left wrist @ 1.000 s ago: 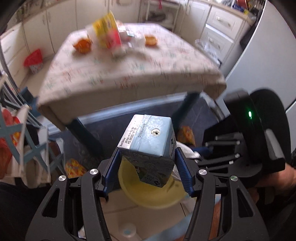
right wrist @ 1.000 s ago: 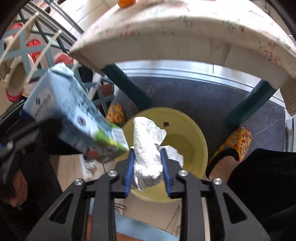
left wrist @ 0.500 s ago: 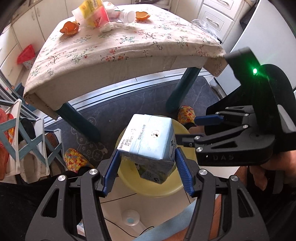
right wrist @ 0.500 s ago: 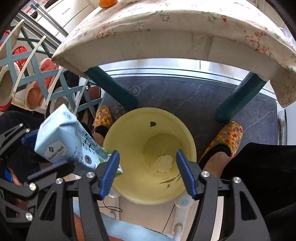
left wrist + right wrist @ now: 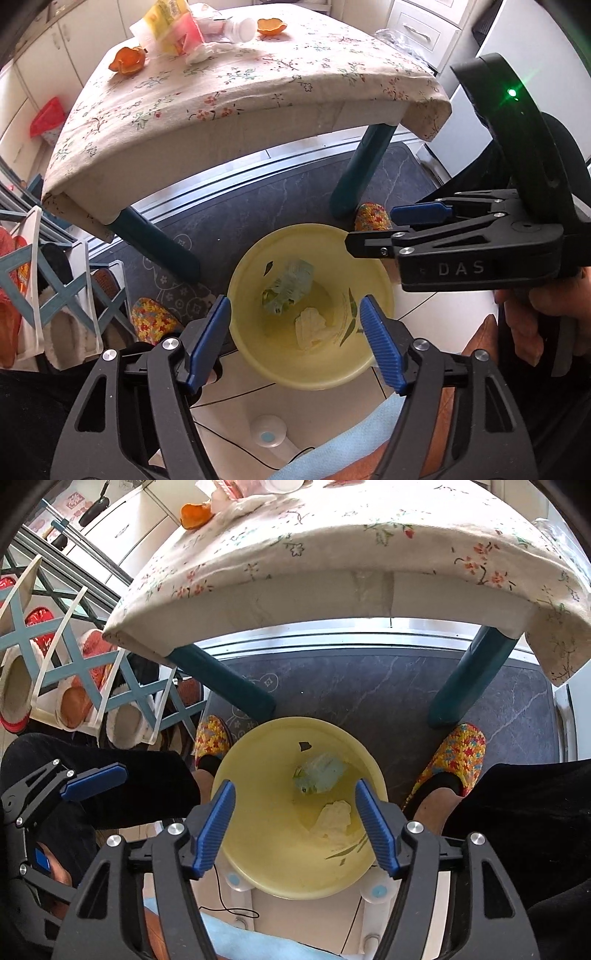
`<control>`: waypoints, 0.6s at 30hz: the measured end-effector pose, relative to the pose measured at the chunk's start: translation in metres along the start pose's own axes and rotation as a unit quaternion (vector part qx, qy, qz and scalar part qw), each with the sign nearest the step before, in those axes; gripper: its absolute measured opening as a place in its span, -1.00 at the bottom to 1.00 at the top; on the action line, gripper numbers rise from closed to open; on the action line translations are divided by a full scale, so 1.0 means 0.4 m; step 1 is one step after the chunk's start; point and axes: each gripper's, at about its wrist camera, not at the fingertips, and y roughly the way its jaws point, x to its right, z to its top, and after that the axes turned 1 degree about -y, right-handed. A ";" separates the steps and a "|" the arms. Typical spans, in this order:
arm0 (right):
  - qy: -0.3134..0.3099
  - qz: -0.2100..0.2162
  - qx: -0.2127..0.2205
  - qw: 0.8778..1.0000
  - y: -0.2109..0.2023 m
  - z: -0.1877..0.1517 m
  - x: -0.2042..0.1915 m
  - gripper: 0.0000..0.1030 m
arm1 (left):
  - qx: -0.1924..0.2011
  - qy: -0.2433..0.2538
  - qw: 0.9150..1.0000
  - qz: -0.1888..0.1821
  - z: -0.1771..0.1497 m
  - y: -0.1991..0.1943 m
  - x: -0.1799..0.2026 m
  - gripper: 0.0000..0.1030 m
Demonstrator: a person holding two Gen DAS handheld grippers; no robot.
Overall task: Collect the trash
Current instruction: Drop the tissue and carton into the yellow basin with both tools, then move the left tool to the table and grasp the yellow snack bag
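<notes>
Floral tablecloth [image 5: 258, 92] over teal-legged table [image 5: 469, 679] — slipper rack [image 5: 66, 686] beside.

Pale yellow bin [image 5: 373, 266], floral cream tablecloth [image 5: 258, 92], teal table legs [image 5: 469, 679], multicoloured slippers [image 5: 458, 753].

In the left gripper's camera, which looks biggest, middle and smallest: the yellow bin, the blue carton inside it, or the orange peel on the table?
1. Yellow bin, clearly the largest.
2. Blue carton and orange peel look about alike; the peel lies farther from the camera, so I won't rank them.
</notes>
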 end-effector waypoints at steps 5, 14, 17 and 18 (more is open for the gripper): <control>-0.001 0.003 0.004 1.000 -0.002 0.002 -0.002 0.29 | 0.008 -0.003 1.000 0.003 0.002 -0.004 -0.004 0.37; -0.011 0.009 0.033 0.999 -0.022 0.004 -0.011 0.36 | 0.085 -0.071 0.994 -0.001 0.033 -0.076 -0.066 0.50; -0.013 0.011 0.034 0.999 -0.020 0.006 -0.014 0.36 | 0.095 -0.096 0.991 -0.001 0.039 -0.084 -0.091 0.51; -0.013 0.011 0.035 0.999 -0.020 0.007 -0.014 0.36 | 0.098 -0.102 0.990 0.000 0.041 -0.087 -0.097 0.51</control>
